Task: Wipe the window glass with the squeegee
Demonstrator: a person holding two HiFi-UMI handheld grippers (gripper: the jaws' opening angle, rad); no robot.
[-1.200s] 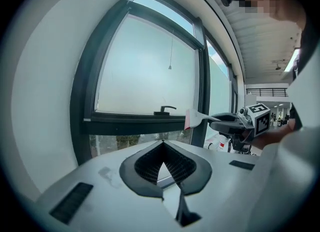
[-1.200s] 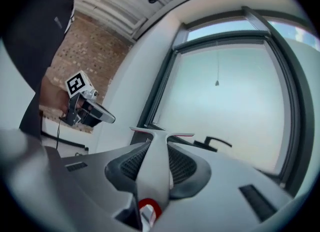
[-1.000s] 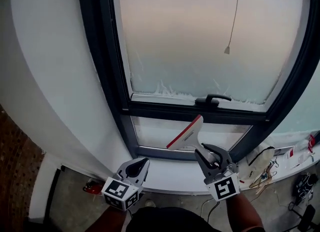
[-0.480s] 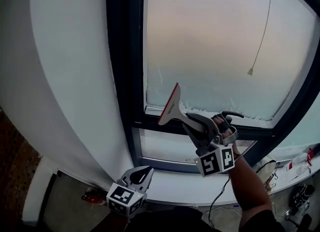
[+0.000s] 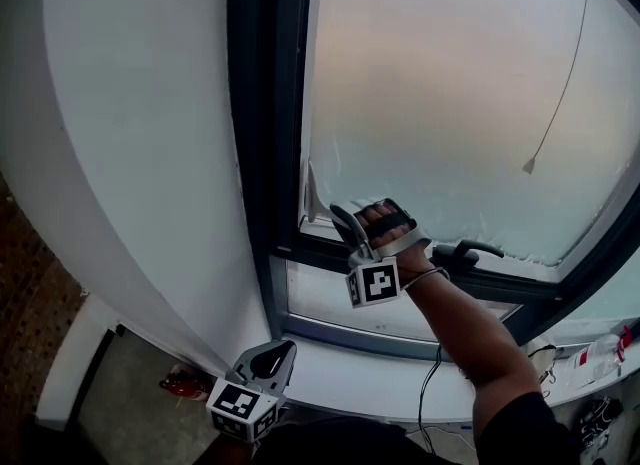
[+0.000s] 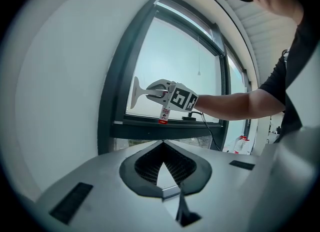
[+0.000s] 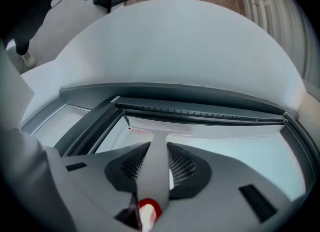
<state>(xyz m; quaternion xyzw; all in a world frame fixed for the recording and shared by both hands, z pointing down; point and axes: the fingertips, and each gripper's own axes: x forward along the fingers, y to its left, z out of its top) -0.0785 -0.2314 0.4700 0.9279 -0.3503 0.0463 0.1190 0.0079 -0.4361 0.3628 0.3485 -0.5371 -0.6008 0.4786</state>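
Jaws of left gripper point(image 5: 272, 357) together on nothing, low at lower left of frame — right gripper point(image 5: 346, 219) at centre, clamped on white plastic squeegee point(image 7: 154, 161), blade pressed to frosted window glass point(image 5: 450, 83) at pane's lower-left corner.

Free room is offered across the wide glass pane point(image 5: 450, 83), above and to the right of the squeegee point(image 5: 311, 198). Its left side is blocked by the dark window frame point(image 5: 262, 103), its underside by the crossbar point(image 5: 315, 250). Rightward passage is obstructed low down by the window handle point(image 5: 470, 250), and farther off by the hanging cord point(image 5: 528, 165).
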